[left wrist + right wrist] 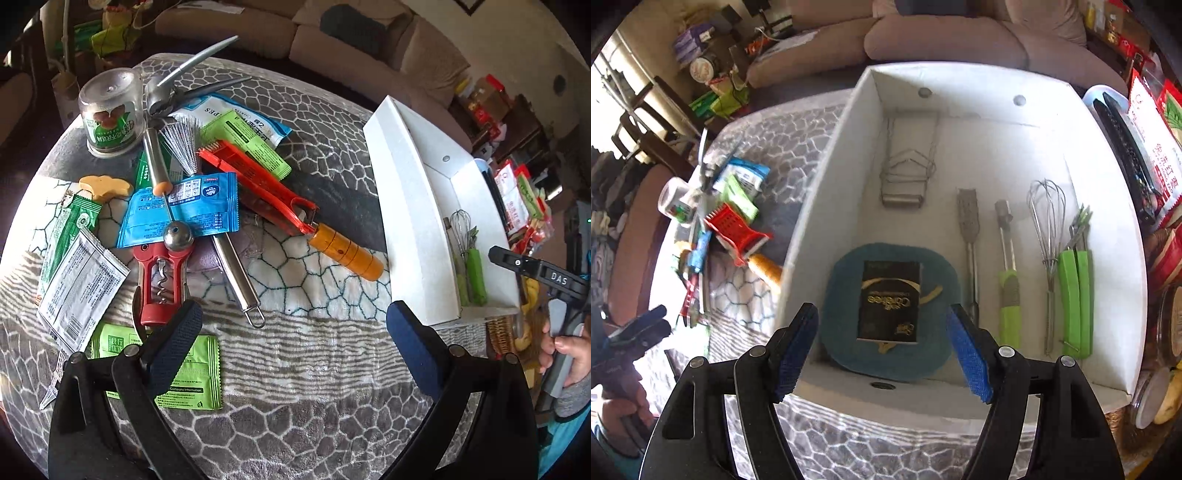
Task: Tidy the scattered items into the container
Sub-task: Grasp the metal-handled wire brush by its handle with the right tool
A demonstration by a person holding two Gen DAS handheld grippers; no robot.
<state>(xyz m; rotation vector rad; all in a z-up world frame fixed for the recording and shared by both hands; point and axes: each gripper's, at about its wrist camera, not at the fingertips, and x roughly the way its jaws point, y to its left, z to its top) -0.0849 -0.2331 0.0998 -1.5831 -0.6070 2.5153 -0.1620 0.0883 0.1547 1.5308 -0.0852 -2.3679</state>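
Observation:
In the right wrist view the white box (827, 177) holds a teal mat (842, 280) with a black packet (890, 299) lying flat on it. My right gripper (882, 350) hangs open just above that packet, its pads clear of it. In the left wrist view my left gripper (291, 332) is open and empty over the patterned cloth. Its left finger sits near a red corkscrew (162, 280) and a green sachet (192, 373). Scattered beyond are a blue sachet (184, 210), a red grater with an orange handle (347, 254), a steel handle (236, 273) and a white sachet (81, 284).
A whisk (1047, 236), green tongs (1075, 280), a green-handled corer (1008, 273), a slotted spatula (969, 236) and a wire tool (908, 177) lie in the box. An upturned jar (110, 114) and garlic press (177, 88) sit at the far left. A sofa stands behind; packets crowd the right.

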